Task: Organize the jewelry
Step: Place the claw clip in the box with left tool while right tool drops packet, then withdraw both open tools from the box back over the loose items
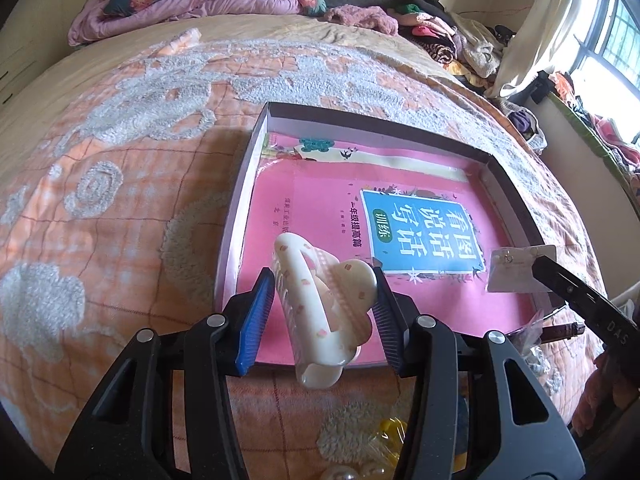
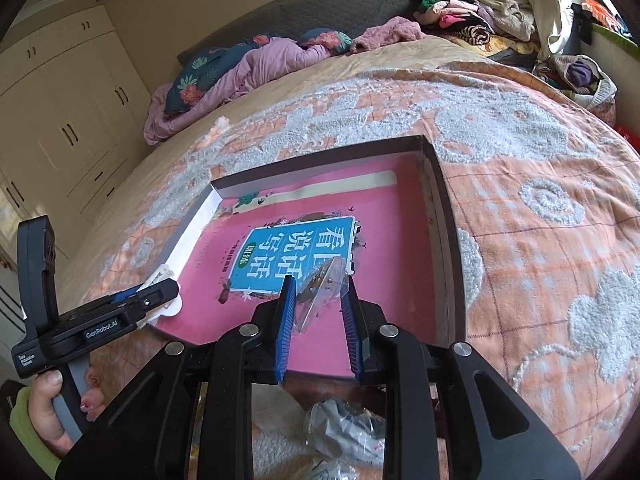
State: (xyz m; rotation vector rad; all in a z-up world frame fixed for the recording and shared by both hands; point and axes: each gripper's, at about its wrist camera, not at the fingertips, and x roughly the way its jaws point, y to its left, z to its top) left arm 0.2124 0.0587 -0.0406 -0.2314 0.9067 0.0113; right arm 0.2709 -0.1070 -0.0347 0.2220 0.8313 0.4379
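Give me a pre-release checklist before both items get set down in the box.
1. Left tool shut on hair clip: ok.
2. Right tool shut on the clear packet: ok.
3. Clip over the box: not ok, its near end hangs over the near wall.
4. Packet over the box: ok.
5. Room on the pink book lining the box: ok.
6. Height above the book: cannot tell.

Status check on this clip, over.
Left gripper shut on cream hair claw. Right gripper shut on clear earring packet. Both over box lid holding pink book. Nothing blocking.
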